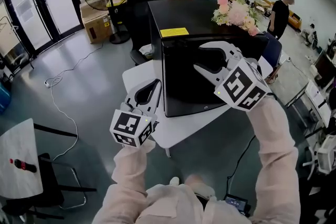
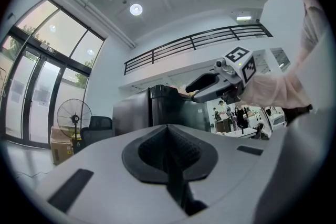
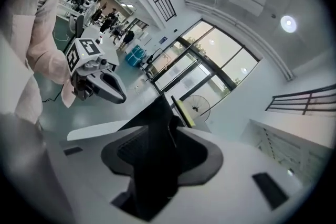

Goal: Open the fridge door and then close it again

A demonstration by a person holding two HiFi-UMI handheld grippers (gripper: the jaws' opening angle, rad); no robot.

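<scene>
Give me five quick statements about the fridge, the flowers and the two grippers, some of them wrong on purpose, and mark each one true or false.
1. The fridge door is shut. True.
2. The flowers lie on the floor. False: they sit on top of the fridge.
3. The left gripper has its fingers spread wide. False: they are together, with nothing between them.
4. The right gripper is open, held in front of the fridge. True.
5. The fridge stands on a white table. True.
</scene>
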